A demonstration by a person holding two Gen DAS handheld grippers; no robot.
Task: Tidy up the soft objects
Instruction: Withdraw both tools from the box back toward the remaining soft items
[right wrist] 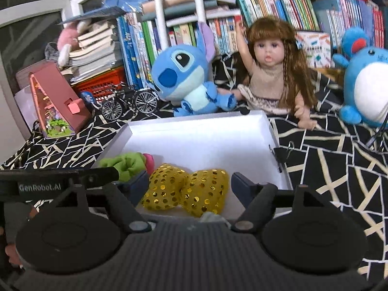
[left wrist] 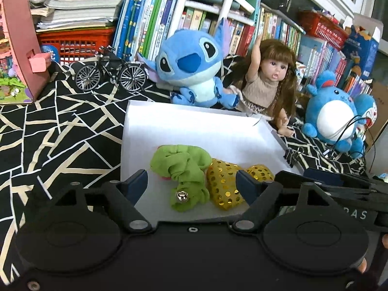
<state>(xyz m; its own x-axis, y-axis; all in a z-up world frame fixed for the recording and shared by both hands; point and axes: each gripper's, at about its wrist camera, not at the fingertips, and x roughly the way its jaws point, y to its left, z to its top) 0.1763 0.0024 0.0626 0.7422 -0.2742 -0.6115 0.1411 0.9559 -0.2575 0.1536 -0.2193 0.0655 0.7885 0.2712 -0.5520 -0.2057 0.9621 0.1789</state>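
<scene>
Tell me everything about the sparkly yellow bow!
The yellow sequined fabric bow is soft cloth dotted with shiny gold sequins, puffed into two lobes pinched at the middle. It lies flat near the front of the white shallow cardboard box, right beside the green fabric scrunchie. Nothing grips it; the right gripper hangs open around it.

Fabric bundle (left wrist: 183, 167) and sequined bow (right wrist: 186, 189) side by side in tray (left wrist: 194, 126), bundle left, both ahead between fingers. Stitch plush (left wrist: 191, 65), doll (left wrist: 266, 82) behind tray; bicycle model (left wrist: 111, 72) far left.
</scene>
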